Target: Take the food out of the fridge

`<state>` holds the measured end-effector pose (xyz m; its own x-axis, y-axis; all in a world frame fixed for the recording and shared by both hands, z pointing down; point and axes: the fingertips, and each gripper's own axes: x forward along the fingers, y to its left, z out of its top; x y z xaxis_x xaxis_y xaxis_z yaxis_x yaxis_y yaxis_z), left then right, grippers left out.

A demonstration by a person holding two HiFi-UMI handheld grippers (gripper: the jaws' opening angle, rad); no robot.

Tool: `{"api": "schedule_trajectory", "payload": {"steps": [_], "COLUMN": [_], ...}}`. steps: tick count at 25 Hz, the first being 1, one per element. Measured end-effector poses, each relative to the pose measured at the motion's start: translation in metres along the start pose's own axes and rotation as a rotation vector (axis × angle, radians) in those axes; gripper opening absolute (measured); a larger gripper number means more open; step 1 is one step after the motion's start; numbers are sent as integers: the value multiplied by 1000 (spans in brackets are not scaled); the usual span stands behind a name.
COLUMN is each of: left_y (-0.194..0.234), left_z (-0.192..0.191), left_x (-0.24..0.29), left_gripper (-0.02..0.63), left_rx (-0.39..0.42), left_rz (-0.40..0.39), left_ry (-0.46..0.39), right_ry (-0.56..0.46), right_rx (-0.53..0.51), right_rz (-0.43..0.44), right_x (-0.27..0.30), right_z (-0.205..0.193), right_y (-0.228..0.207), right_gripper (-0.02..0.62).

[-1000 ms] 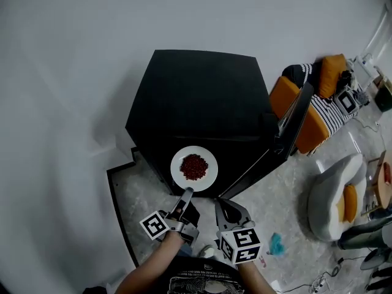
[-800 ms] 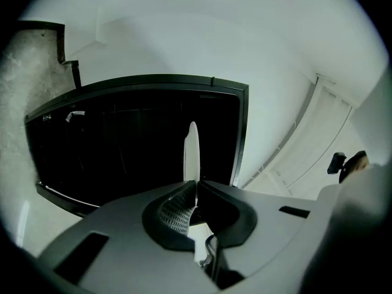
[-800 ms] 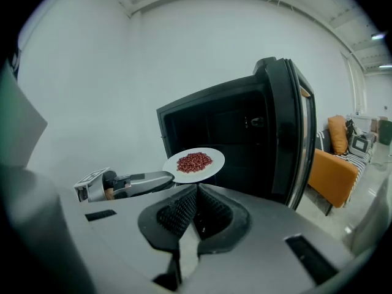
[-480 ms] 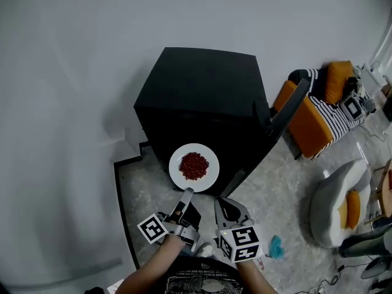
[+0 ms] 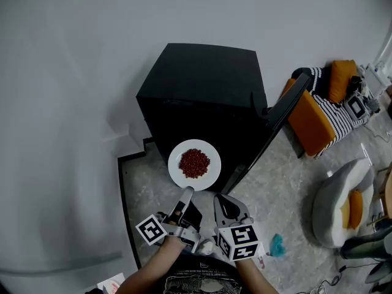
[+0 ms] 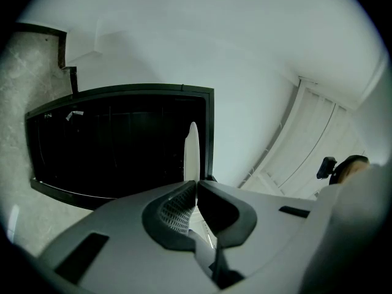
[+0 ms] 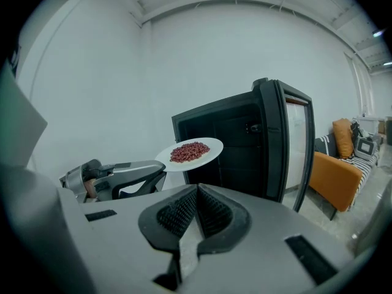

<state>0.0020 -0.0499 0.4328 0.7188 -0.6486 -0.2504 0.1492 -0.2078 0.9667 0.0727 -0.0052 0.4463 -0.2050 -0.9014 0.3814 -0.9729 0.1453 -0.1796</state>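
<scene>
Room: plain white wall (image 5: 73,72) at the far side, pale marbled floor (image 5: 147,185) below, and a black mini fridge (image 5: 202,84) standing against the wall.
Left tongs (image 5: 185,192): closed hard on the near rim of a white plate (image 5: 177,174). The rim is pinched edge-on between the pads, so the plate juts out level ahead of them.
Right tongs (image 5: 218,197): jaws together with nothing in them, held just right of the left tongs and near the person. They look kept free, probably for the door.
Load: a heap of small red food (image 5: 194,163), beans or berries, I cannot tell which. It sits mid-plate, away from the gripped edge, and the level hold keeps it from sliding.
Where the food is: in the air in front of the fridge's open front, clear of the cabinet and above the floor. I judge it already out.
Door (image 5: 275,127): swung open to the right, between the cabinet and an orange chair (image 5: 309,124).
Left to do: setting the plate down. No worktop shows, though the fridge's flat top is bare.
Risk: a one-point rim grip, so any roll of the hand could tip the plate.
</scene>
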Motion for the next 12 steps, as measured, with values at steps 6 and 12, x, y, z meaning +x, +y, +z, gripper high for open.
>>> {"api": "schedule_trajectory", "payload": {"steps": [6,12], "left_y": [4,-7], "left_z": [14,-10], "left_x": [15,-10], "left_gripper": [20,20], "left_rx": [0,4], "left_rz": [-1,-3], "left_ry": [-1,-9], "right_ry": [-4,-7], "right_rx": [-1,-5], "right_rz": [1,11], "right_x": [18,-14], "right_z": [10,-1], "right_y": [-5,5], "right_gripper": [21,21]}}
